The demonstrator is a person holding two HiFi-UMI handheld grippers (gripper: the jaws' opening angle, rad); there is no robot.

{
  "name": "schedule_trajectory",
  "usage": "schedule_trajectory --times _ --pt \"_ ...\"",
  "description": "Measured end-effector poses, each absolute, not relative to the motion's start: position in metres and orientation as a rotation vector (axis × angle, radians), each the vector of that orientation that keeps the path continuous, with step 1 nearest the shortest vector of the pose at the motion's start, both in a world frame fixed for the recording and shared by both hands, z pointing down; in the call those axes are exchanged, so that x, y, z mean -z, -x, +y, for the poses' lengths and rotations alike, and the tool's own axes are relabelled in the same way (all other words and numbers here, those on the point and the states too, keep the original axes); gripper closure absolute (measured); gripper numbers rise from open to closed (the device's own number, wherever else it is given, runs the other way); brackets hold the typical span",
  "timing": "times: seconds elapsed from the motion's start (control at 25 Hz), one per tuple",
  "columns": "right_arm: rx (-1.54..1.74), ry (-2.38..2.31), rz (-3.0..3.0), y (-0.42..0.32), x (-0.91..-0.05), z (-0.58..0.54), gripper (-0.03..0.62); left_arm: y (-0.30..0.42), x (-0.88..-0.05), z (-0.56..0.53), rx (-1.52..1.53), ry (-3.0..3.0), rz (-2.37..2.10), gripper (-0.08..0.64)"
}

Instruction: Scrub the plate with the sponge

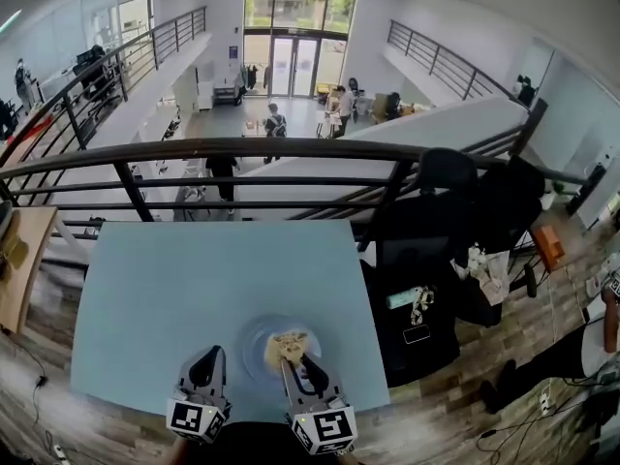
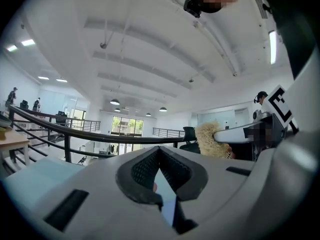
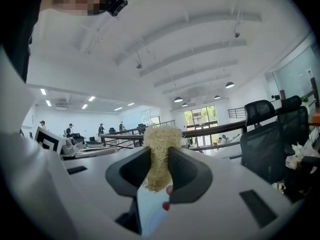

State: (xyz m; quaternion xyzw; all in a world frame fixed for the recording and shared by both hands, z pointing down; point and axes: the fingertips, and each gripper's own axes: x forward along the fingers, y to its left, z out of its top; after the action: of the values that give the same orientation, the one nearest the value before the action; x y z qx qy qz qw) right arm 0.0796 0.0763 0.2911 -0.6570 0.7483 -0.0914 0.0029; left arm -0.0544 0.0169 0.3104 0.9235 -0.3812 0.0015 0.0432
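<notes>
A pale round plate (image 1: 254,345) lies on the light blue table (image 1: 194,289) near its front edge. My right gripper (image 1: 294,358) is shut on a yellowish fibrous sponge (image 1: 290,341), which hangs over the plate's middle. In the right gripper view the sponge (image 3: 159,156) sticks up between the two dark pads (image 3: 184,174) of that gripper (image 3: 160,159). My left gripper (image 1: 210,355) is just left of the plate, and its jaws (image 2: 159,151) meet with nothing between them. The left gripper view also catches the sponge (image 2: 212,140) off to its right.
A dark metal railing (image 1: 242,149) runs behind the table's far edge, with a drop to a lower floor beyond it. Black office chairs (image 1: 426,250) stand close to the table's right side. A wooden desk (image 1: 21,260) is on the left.
</notes>
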Motion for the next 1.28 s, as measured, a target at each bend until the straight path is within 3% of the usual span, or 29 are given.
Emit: schedule_trajectory --times 1.28 --pt "0.136 2.072 2.344 -0.062 -0.26 0.108 0.485 0.065 -0.303 0.043 0.081 -2.876 -1.165 0.558"
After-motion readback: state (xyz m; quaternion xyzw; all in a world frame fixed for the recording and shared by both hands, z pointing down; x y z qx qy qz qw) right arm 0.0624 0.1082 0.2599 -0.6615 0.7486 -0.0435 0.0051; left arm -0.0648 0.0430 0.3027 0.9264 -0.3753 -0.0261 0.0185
